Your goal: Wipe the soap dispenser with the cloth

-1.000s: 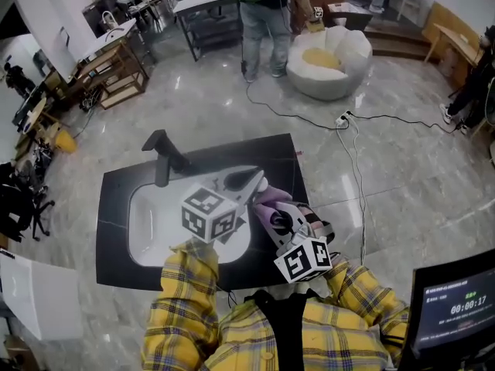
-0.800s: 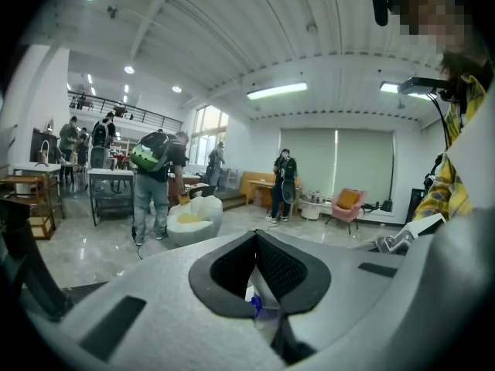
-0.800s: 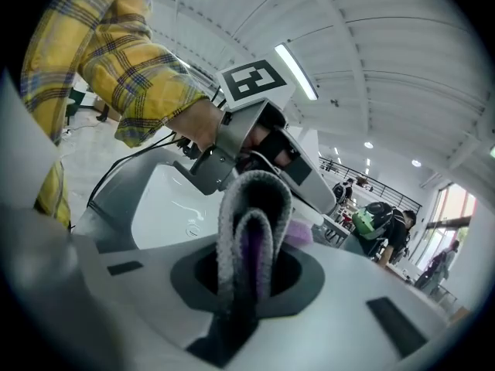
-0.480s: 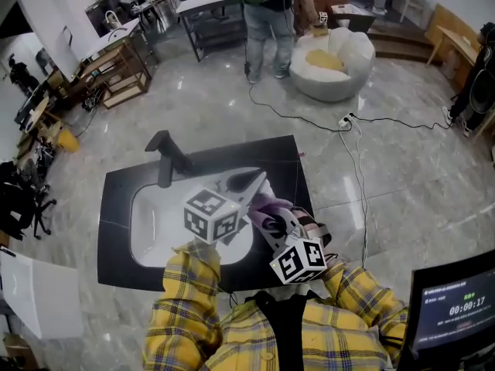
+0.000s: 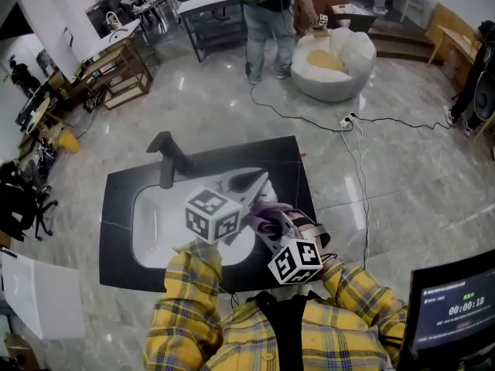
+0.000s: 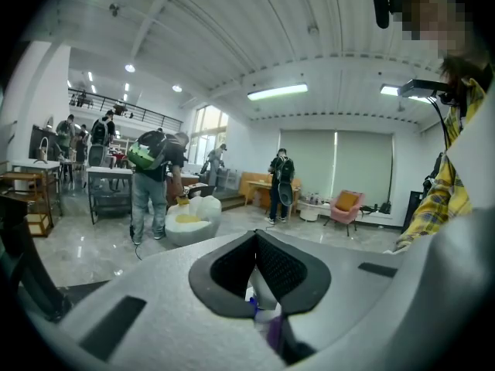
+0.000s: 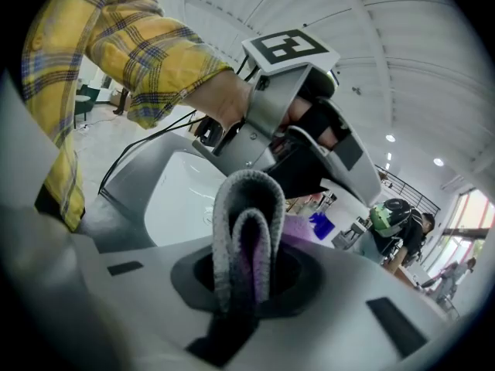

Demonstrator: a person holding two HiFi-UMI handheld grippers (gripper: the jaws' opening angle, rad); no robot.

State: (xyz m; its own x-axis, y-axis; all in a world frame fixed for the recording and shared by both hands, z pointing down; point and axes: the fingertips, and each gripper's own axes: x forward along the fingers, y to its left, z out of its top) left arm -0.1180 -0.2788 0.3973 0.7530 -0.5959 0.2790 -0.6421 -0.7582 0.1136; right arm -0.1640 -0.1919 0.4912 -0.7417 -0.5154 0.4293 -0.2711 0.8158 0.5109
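Note:
My left gripper (image 5: 259,179) reaches out over the white sink basin (image 5: 155,222), shut on the soap dispenser. In the left gripper view only a white sliver of the dispenser (image 6: 261,294) with a blue mark shows between the pads of that gripper (image 6: 255,238). My right gripper (image 5: 272,224) is shut on a folded grey and purple cloth (image 7: 247,215). The cloth (image 5: 263,210) lies against the dispenser just under the left jaws. In the right gripper view the dispenser's blue label (image 7: 320,225) shows beside the purple cloth, beyond the right gripper (image 7: 246,280).
A black faucet (image 5: 165,157) stands at the back left of the black counter (image 5: 116,199). Behind it are a standing person (image 5: 267,14), a white beanbag chair (image 5: 332,60) and floor cables (image 5: 340,130). A monitor (image 5: 456,304) sits at my lower right.
My right gripper with the cloth has slid a little down and toward me along the dispenser. The left gripper has stayed where it was.

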